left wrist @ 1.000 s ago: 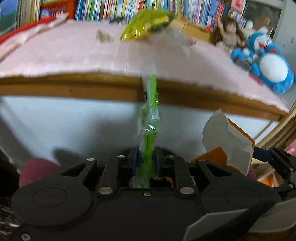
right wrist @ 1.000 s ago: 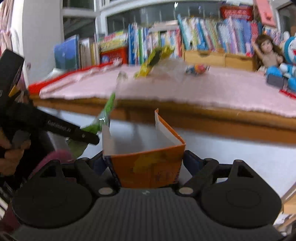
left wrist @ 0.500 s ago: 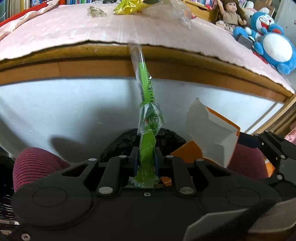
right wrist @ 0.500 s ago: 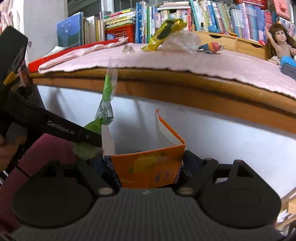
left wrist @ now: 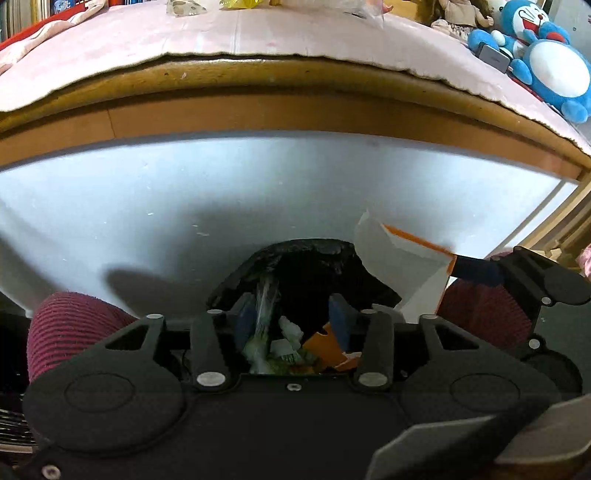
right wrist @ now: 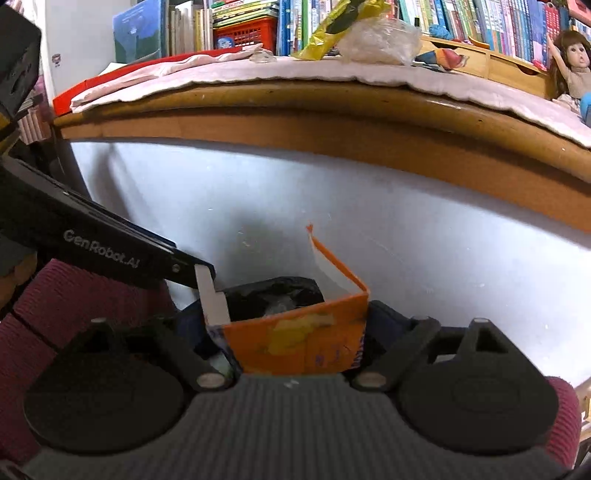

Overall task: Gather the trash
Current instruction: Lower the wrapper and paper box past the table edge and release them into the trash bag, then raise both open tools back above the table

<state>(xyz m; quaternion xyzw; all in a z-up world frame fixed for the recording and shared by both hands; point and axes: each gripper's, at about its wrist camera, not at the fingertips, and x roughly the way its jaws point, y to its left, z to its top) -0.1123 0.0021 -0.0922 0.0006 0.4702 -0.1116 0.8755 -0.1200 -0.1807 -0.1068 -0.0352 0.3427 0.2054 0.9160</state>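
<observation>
Jaws of the left gripper [left wrist: 291, 321] stand wide apart, green wrapper [left wrist: 263, 314] loose between them above the black bin [left wrist: 314, 266]; right gripper [right wrist: 295, 332] clamps the orange carton [right wrist: 295, 343].

A wooden worktop [right wrist: 332, 110] with a rounded front edge is seen from below, covered by a pale pink cloth [left wrist: 258, 37]. A white panel [left wrist: 221, 192] is fitted under the edge, lit from above and shadowed lower down. Behind the worktop, a row of upright books [right wrist: 461, 18] is lined along a shelf, with a red basket [right wrist: 245, 35] among them. Light wooden drawers [right wrist: 480, 62] are set at the back right. A doll [right wrist: 569, 62] and 2 blue and white plush toys [left wrist: 546, 62] are placed at the right end. A white wall [right wrist: 77, 40] is seen at left.
</observation>
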